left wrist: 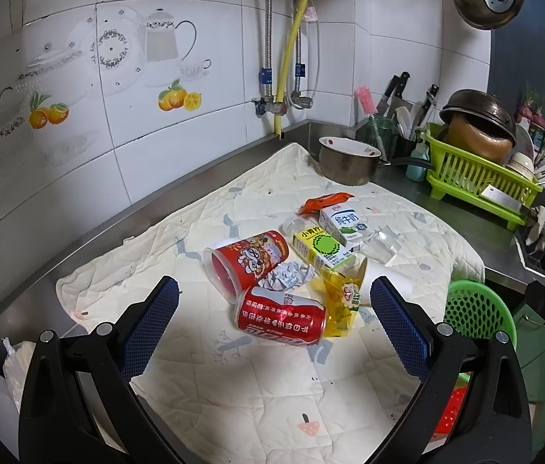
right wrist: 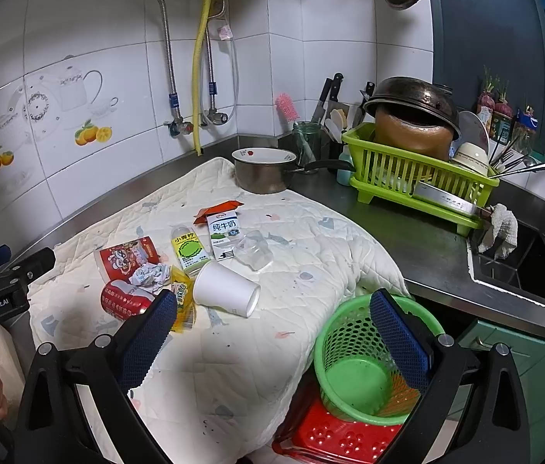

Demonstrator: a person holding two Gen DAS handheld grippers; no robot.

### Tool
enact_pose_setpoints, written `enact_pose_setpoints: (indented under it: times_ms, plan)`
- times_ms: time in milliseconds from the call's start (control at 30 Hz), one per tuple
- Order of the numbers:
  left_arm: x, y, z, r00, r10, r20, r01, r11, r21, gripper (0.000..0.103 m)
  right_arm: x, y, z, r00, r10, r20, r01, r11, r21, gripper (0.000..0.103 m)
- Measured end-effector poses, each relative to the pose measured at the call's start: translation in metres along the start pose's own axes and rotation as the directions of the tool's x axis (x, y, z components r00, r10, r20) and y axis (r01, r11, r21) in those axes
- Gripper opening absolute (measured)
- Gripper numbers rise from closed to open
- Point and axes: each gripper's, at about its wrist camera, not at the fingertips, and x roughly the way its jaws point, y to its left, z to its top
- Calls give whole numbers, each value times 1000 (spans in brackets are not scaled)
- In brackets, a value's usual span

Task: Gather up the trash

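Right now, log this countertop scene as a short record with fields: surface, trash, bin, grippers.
surface: white quilted mat on a steel counter
trash: red dented soda can, red printed plastic cup, crumpled paper ball, yellow wrapper, white paper cup, yellow-green drink bottle, white milk carton, clear plastic cup, orange packet
bin: green mesh basket, no trash inside
grippers: left gripper open, right gripper open, both empty

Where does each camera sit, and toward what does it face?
Left wrist: on the left gripper, above the quilted cloth, facing the red can; its open jaws show.
Right wrist: on the right gripper, further right, facing the white paper cup and green basket; its open jaws and the left gripper show.
Shared: the trash pile, the pot and the green dish rack.
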Motion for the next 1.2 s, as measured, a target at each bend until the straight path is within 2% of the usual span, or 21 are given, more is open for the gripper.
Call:
enact_pose_setpoints:
  times_ms: [1200]
  plan:
    - [1,3,-2,1000,8,1,-8,1000,-4,98,5,5,0,1000,14,-5,-14,1000,-6,97]
